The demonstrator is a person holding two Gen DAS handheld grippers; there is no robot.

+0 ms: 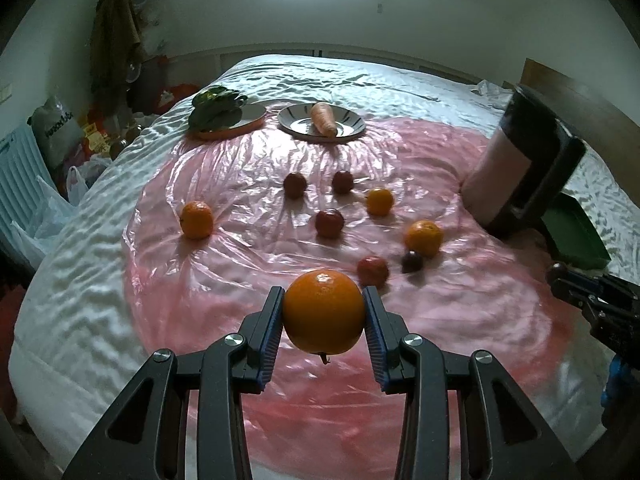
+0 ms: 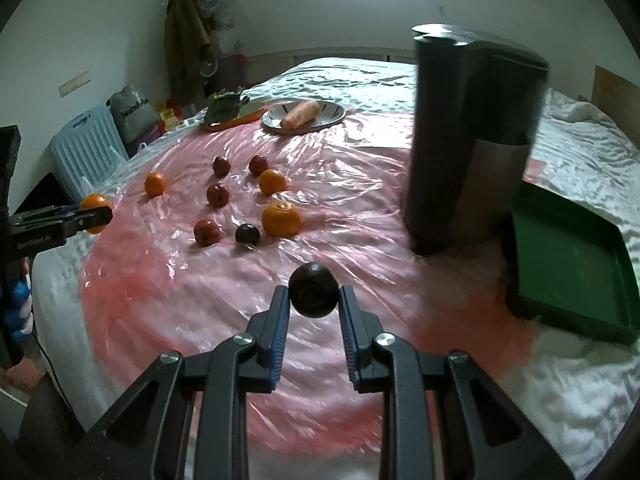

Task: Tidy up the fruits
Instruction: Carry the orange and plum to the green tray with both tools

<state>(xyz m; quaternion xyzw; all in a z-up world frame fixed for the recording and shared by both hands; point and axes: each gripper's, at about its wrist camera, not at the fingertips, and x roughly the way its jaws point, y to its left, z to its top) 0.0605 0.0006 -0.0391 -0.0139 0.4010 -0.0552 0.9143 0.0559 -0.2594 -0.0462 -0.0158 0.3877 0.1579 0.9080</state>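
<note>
An orange (image 1: pixel 324 312) sits clamped between the blue pads of the left gripper (image 1: pixel 324 316), lifted above the pink plastic sheet (image 1: pixel 240 280). Beyond it lie three more oranges, red apples and a dark plum (image 1: pixel 412 261); far off, a carrot (image 1: pixel 324 119) rests on a plate (image 1: pixel 352 122).

In the right wrist view, the right gripper (image 2: pixel 313 300) pinches a dark plum (image 2: pixel 313 289) above the sheet, with a green tray (image 2: pixel 568 272) to the right, beside a dark appliance (image 2: pixel 472 140).
</note>
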